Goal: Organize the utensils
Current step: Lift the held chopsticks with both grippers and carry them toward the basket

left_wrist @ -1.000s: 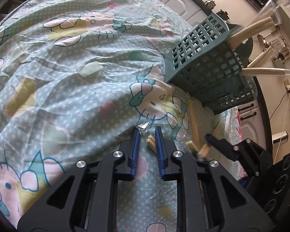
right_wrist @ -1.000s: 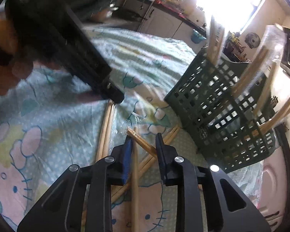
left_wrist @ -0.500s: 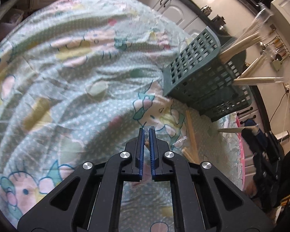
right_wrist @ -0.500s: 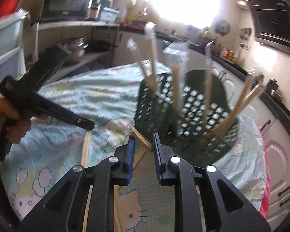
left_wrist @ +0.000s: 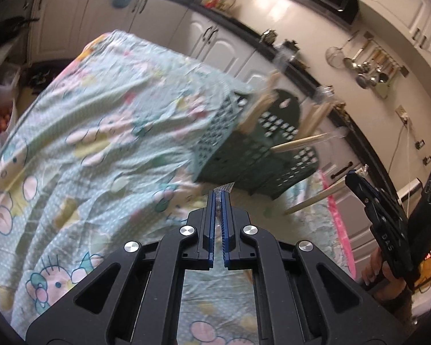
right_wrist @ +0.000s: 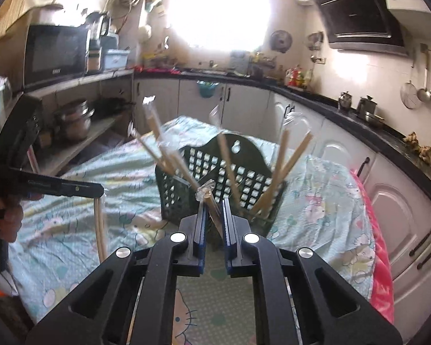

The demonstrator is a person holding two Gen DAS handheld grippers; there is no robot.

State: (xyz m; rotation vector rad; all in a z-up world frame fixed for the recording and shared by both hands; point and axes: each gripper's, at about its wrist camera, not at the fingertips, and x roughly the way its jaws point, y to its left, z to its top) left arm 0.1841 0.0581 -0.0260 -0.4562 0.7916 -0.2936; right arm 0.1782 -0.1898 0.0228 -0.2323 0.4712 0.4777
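Note:
My left gripper (left_wrist: 219, 194) is shut on a plastic-wrapped pair of wooden chopsticks, only the wrapper tip (left_wrist: 225, 187) showing past the pads. In the right wrist view that left gripper (right_wrist: 99, 191) is at the left with the pair (right_wrist: 100, 230) hanging down from it. My right gripper (right_wrist: 214, 204) has its jaws closing on another wrapped pair (right_wrist: 208, 197), which crosses the pads slantwise and is off the cloth. The green lattice basket (right_wrist: 186, 189) stands just beyond it, with several wrapped chopsticks (right_wrist: 284, 155) sticking out. From the left wrist view the basket (left_wrist: 244, 149) lies ahead, and the right gripper (left_wrist: 352, 176) is to its right.
The table (left_wrist: 80, 120) has a wrinkled pale green cartoon-cat cloth, with a pink cloth edge (right_wrist: 379, 258) at the right. White cabinets with a black counter (right_wrist: 316, 97) curve behind. A shelf with pots (right_wrist: 74, 120) and a microwave (right_wrist: 54, 54) is at the left. A hand (left_wrist: 379, 276) holds the right gripper.
Both grippers closed on chopstick pairs lying on the cloth and rose with them. The views tilted up, so the basket and kitchen now fill the frames.

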